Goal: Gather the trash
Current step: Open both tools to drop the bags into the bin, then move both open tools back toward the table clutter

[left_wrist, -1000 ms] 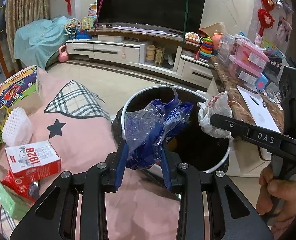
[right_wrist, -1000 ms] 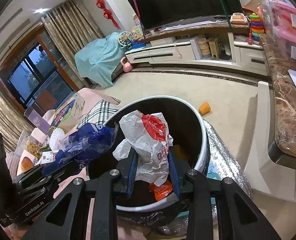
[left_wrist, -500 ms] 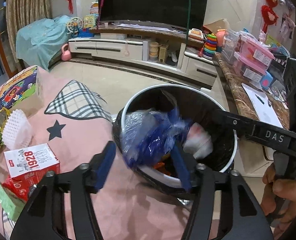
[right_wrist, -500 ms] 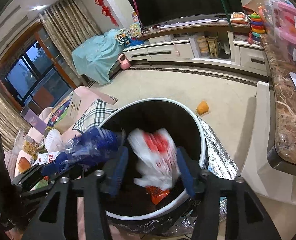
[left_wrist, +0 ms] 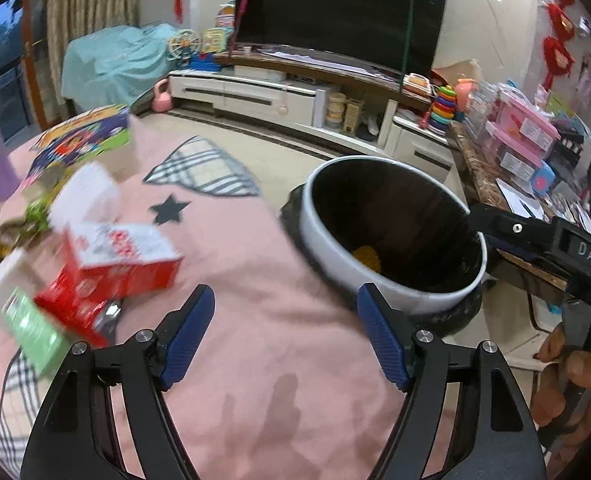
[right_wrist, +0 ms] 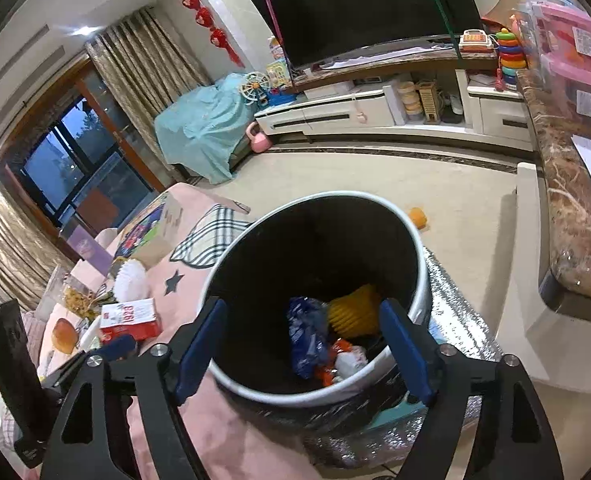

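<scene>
A round bin with a white rim (right_wrist: 335,196) and a black inside stands beside the pink cloth (left_wrist: 263,360). Inside it lie a blue plastic wrapper (right_wrist: 307,336), a white-and-red bag (right_wrist: 347,360) and a yellow ribbed thing (right_wrist: 353,312). My right gripper (right_wrist: 303,308) hangs over the bin's near rim, jaws opening, with nothing between the pads. My left gripper (left_wrist: 285,296) is over the pink cloth just left of the bin (left_wrist: 391,292), jaws also opening and empty. In the left wrist view a black finger (left_wrist: 515,232) of my right gripper reaches over the bin's right edge.
On the cloth to the left lie a red-and-white box (left_wrist: 123,264), a green packet (left_wrist: 35,328), a white pleated paper piece (left_wrist: 87,196) and a colourful carton (left_wrist: 83,140). A marble counter (right_wrist: 567,220) runs along the right. A small orange object (right_wrist: 417,216) lies on the floor.
Both grippers opened: the blue wrapper left my left gripper and the white-and-red bag left my right, and both now lie in the bin. My left gripper swung left over the cloth.
</scene>
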A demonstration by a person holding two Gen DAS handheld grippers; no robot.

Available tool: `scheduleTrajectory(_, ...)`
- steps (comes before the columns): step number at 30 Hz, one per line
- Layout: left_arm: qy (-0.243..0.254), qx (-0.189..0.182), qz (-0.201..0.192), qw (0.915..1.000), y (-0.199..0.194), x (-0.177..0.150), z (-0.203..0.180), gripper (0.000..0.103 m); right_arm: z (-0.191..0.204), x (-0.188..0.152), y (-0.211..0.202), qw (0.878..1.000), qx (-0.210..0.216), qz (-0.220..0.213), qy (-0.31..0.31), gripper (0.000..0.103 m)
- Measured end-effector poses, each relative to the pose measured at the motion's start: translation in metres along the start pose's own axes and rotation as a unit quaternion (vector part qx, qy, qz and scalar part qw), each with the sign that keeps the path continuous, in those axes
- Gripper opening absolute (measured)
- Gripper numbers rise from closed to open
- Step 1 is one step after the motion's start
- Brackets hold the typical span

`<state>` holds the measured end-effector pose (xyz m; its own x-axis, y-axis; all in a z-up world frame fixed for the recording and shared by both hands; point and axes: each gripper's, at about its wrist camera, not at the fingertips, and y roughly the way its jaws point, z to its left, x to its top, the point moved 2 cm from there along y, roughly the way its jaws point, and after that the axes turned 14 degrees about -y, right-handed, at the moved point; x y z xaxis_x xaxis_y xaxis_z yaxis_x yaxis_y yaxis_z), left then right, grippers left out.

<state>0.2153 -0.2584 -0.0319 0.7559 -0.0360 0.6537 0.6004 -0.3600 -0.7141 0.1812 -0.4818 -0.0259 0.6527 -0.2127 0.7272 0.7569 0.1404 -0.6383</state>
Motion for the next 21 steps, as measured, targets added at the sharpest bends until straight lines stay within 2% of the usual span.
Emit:
scheduleTrajectory(9, -0.047, 0.019, -0.014, 0.9986, -0.031, -0.025, 0.051, 0.076, 0.035, -0.016, -0.005, 1.000, 0.028, -0.006, -0.005, 0.086)
scheduleTrajectory(21, -0.109, 0.052, -0.028, 0.9923, -0.057, -0.048, 0.115, 0.076, 0.094, -0.038, 0.009, 0.997, 0.072, 0.017, -0.028, 0.086)
